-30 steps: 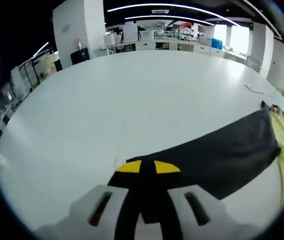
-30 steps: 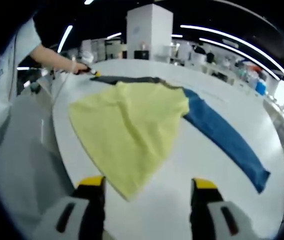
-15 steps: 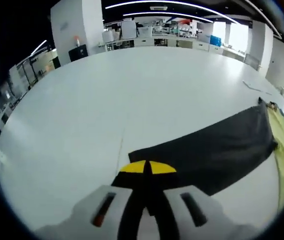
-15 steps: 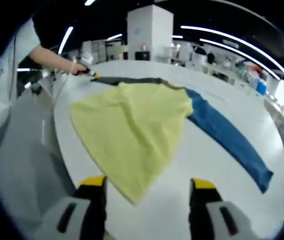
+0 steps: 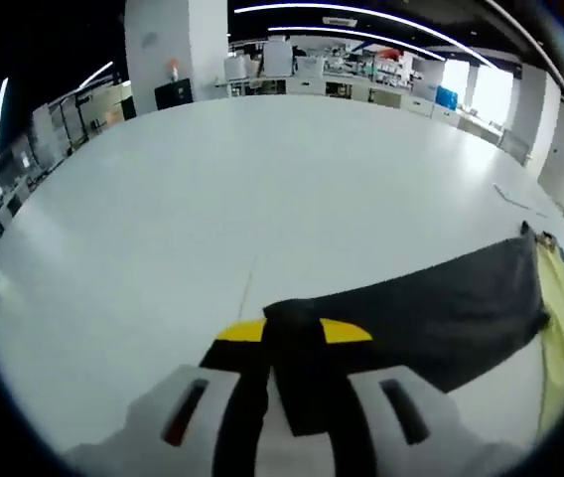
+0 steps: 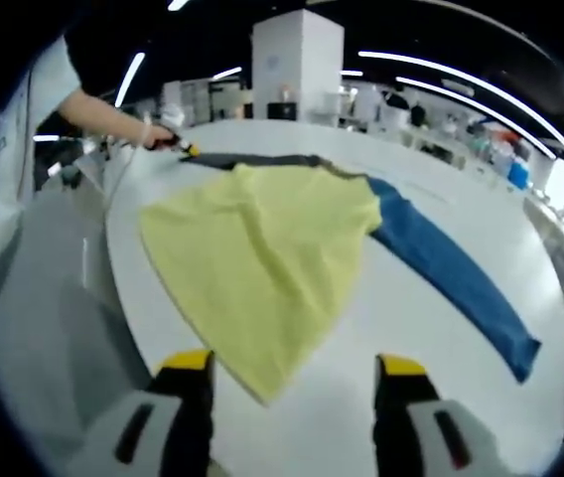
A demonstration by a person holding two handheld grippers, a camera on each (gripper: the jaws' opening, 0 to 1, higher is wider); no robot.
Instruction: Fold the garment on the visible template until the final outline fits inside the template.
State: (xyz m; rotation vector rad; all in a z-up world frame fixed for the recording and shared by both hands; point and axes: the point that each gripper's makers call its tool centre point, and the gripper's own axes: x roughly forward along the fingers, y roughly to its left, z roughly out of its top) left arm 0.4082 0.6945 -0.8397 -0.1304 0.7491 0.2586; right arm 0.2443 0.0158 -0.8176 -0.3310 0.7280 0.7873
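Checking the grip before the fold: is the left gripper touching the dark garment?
Touching. In the left gripper view, the left gripper pinches the dark garment edge.

Bright overhead strip lighting, soft fisheye-warped edges.

The surface looked smooth and matt white, like laminate, with only a soft sheen. The dark grey garment was a dull, soft cloth. The yellow garment was a thin matt fabric, lightly creased. The blue garment looked like coarser denim-like cloth. The left gripper had white plastic jaws with yellow tips.
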